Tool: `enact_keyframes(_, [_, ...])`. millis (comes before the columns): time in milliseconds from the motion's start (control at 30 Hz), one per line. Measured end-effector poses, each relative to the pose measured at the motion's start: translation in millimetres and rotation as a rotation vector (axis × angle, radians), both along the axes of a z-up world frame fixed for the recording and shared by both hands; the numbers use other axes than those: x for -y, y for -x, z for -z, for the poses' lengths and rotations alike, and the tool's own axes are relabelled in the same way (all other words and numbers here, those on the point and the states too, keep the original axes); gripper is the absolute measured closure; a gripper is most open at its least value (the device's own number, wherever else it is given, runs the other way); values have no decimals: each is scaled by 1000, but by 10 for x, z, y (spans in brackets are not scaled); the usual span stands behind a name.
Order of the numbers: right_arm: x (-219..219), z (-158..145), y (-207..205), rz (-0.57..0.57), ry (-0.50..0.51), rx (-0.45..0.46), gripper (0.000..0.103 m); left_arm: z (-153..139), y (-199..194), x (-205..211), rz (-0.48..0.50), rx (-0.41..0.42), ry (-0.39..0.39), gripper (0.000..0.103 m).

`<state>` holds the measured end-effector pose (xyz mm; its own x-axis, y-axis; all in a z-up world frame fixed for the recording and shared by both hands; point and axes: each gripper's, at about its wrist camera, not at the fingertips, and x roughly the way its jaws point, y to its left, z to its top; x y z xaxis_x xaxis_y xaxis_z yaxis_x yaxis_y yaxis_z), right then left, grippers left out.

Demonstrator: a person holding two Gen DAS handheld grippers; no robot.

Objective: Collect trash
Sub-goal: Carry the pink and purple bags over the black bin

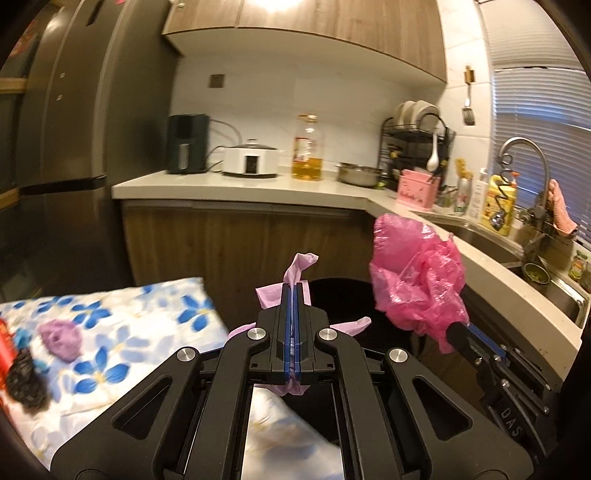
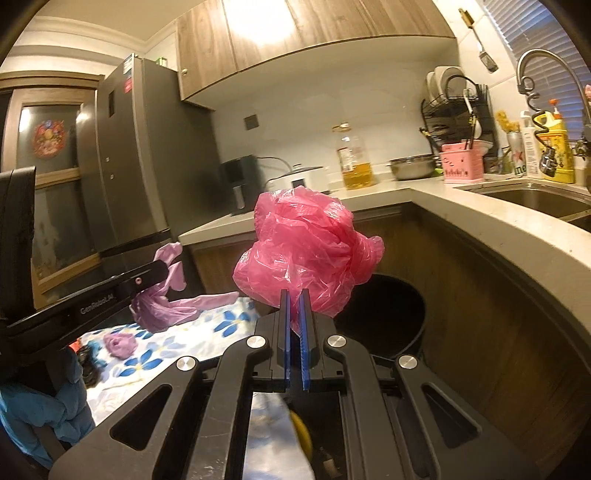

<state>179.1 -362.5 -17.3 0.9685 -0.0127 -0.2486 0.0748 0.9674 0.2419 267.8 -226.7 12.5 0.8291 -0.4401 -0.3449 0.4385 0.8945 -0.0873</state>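
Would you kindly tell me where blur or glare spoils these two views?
Left wrist view: the floral cloth and fridge are smeared by motion, and cabinet light blows out. Right wrist view: sharper, the pink bag is crisp, with the same glare overhead.

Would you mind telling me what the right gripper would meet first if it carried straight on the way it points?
Probably the round black bin, open just ahead of the right gripper, which holds a crumpled pink plastic bag; depth is unclear.
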Motion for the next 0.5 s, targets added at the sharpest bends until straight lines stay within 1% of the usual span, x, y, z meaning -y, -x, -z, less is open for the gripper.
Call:
enact_keyframes(167, [149,2,-65,34,-6,0,98,-26,-122,312,69,29,21,103])
enact_keyframes(333, [232,11,-128,56,-11,0,98,13,-257,488,98,39,24,103])
enact_keyframes(500, [293,60,-234,65,-17,-17,98,78,-367,575,112,27,22,103])
